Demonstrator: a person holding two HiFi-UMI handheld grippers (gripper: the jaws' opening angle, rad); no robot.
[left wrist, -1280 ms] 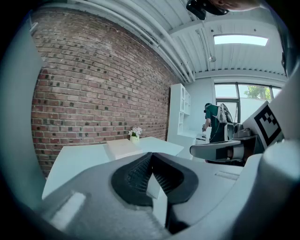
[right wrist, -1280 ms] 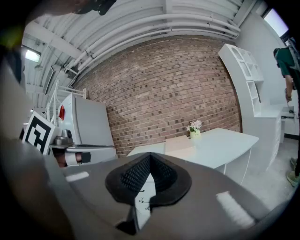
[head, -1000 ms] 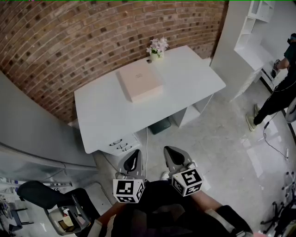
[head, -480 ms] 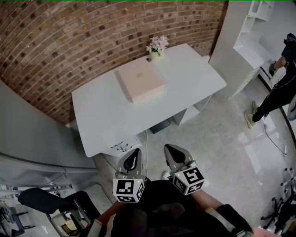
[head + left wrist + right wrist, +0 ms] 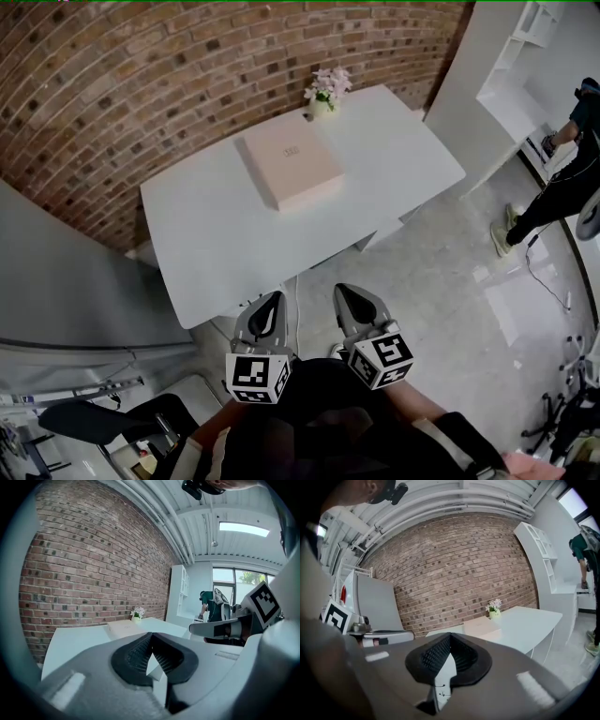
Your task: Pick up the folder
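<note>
A white worktop (image 5: pixel 216 253) stands against a red brick wall (image 5: pixel 141 84). At its far edge, just beside the wall, sits a small pot of pale flowers (image 5: pixel 326 89). To the right rises a white shelving unit (image 5: pixel 525 56), and near it a person in dark clothes (image 5: pixel 562 187) bends forward on the pale grey floor (image 5: pixel 441 281). A grey panel (image 5: pixel 75 272) flanks the worktop on the left, with a black chair (image 5: pixel 94 422) below it. Overhead run white ceiling pipes (image 5: pixel 164 517) and a lit ceiling light (image 5: pixel 243 528); a window (image 5: pixel 234 581) shows behind the person.
</note>
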